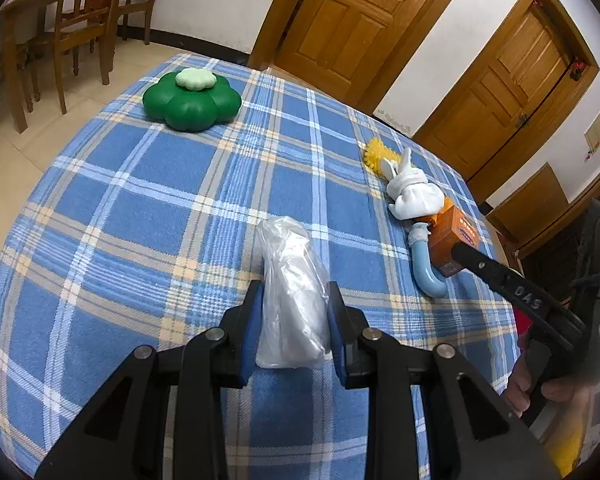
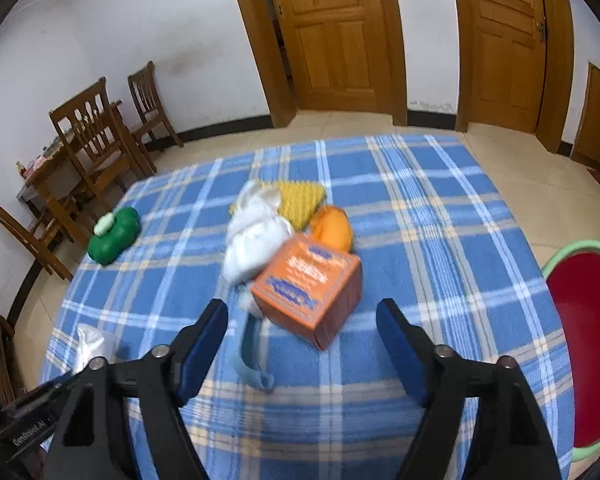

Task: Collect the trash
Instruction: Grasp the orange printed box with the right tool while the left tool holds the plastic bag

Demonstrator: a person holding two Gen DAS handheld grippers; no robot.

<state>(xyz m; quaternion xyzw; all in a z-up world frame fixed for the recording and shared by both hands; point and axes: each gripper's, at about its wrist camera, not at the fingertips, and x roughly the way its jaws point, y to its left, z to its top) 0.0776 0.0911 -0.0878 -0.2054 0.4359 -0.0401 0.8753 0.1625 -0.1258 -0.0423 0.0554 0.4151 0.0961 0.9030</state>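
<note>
Trash on the plaid-covered bench (image 1: 140, 208) is split between the two views. From the left wrist, a crumpled clear plastic bag (image 1: 292, 292) sits between the blue pads of the left tool (image 1: 294, 312), which is closed narrowly on it, both pads pressing its sides. Further right lie a white cloth bundle (image 1: 414, 196), a yellow duster (image 1: 376, 156), a light blue curved tube (image 1: 428, 268) and an orange carton (image 1: 454, 240); a green flower-shaped container (image 1: 192, 102) stands well apart at the far left.

From the right wrist, the right tool (image 2: 302, 320) stands wide open and empty, with the orange carton (image 2: 308, 288) just ahead of its gap and the blue tube (image 2: 252, 356) near the left pad. A red basin with a green rim (image 2: 588, 320) shows at the bench's right edge.

The thin bag may slip out if the squeeze holds only loose film. The carton is tilted against the bundle, so a closing pad could push it aside or catch the tube along with it.
</note>
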